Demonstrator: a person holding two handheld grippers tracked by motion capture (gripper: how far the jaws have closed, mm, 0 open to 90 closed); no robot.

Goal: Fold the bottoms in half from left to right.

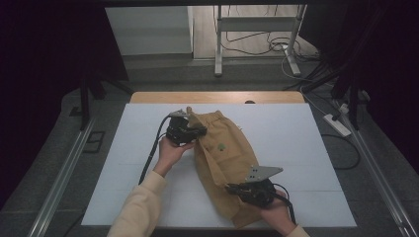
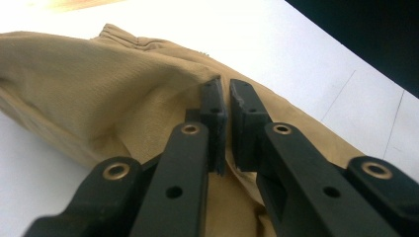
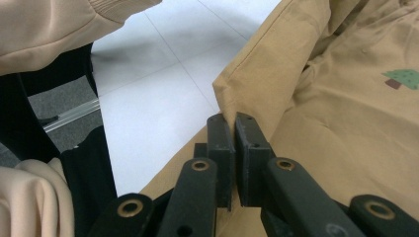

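Handling tan shorts (image 1: 222,158), lying crumpled mid white table (image 1: 296,143), waistband far end, small green tree print up. Fabric light, limp, no stiffness; sags between holds, likely slips from shallow pinch. Best grip: hems, seams, waistband. My left gripper (image 2: 227,123) pressed together, pinching fold near waistband. My right gripper (image 3: 233,148) pressed together on hem corner, near end.

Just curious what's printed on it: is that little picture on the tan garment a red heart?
No, the tan garment bears a small green tree with a brown trunk, clear in the right gripper view.
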